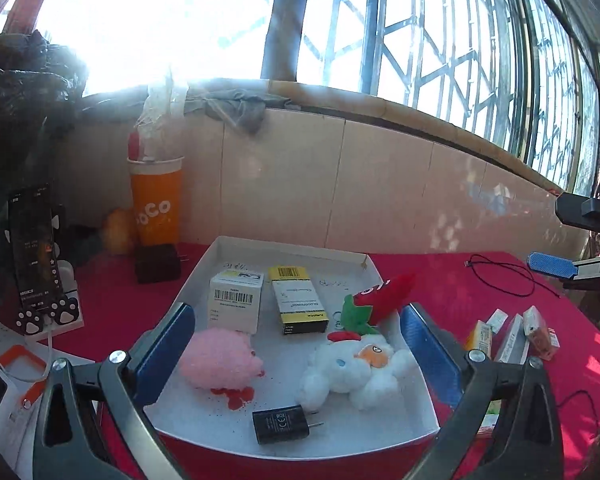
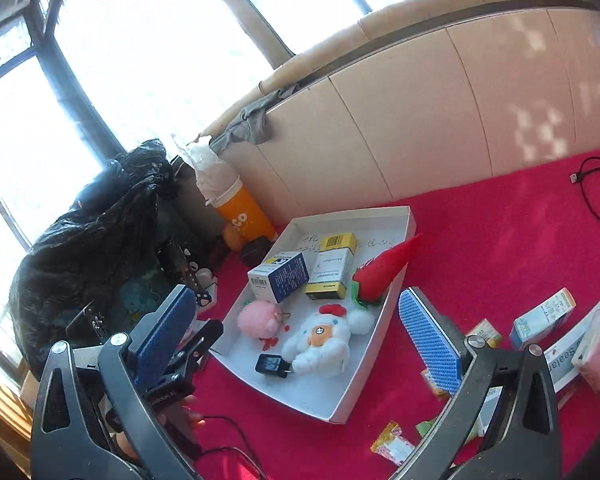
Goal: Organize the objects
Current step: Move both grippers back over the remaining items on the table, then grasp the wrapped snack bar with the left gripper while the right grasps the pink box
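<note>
Sunlit barred window (image 1: 440, 40), tiled wall (image 1: 380, 184)

The left wrist view looks level-on and slightly down, close over the white tray (image 1: 204, 276) at lower centre, facing the tiled wall and window. The right wrist view sits farther back and tilted, the same tray (image 2: 400, 264) at centre. Both share tray, red bench (image 1: 480, 280) and orange cup (image 1: 156, 204).
</note>
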The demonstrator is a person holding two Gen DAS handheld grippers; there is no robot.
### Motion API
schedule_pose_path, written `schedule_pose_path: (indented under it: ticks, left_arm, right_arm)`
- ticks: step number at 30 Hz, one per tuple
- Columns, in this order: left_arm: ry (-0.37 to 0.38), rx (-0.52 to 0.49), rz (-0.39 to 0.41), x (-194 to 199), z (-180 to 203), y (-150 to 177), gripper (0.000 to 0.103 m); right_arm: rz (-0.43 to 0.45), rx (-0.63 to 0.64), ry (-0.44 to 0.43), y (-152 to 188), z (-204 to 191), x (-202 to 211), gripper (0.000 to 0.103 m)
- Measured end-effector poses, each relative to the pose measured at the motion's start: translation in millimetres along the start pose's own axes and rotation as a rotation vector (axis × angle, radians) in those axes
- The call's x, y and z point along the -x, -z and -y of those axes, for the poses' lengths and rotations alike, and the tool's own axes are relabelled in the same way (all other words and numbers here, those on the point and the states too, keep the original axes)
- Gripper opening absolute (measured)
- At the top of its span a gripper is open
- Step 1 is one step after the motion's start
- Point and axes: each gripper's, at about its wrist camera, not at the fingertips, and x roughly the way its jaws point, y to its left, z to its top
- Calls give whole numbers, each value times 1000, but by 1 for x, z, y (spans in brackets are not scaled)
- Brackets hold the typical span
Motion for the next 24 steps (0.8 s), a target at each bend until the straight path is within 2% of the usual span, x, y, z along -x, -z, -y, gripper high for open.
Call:
schedule_pose_path:
  ticks: [5,9,12,14,16,19,21,24]
  left_arm:
    - [167,-99,-53,1,57,11,103]
    - [301,-244,-171,-8,108,43,103]
    - [361,-358,-258,-20,139,67,103]
    - [399,-409,-284,-24,151,76,103]
    - [441,-430,-304,-28,159,81,103]
    - [480,-461,-335,-35,166,84,103]
    - [498,-489,-359,-40,169,86,103]
    - [545,-543,-391,-41,171,92,103]
  right_arm:
    - [98,57,82,11,24,77,103]
    - [152,5,158,22,74,124,103]
    - [128,-100,275,30,131,137,103]
    - [81,-164,337,35,170,137,103]
    - [13,-154,376,39,195,126,103]
    - [-63,-4,382,38,197,100,103]
    - [-114,178,350,37,178,81,103]
    - [-253,447,377,44,154,50,103]
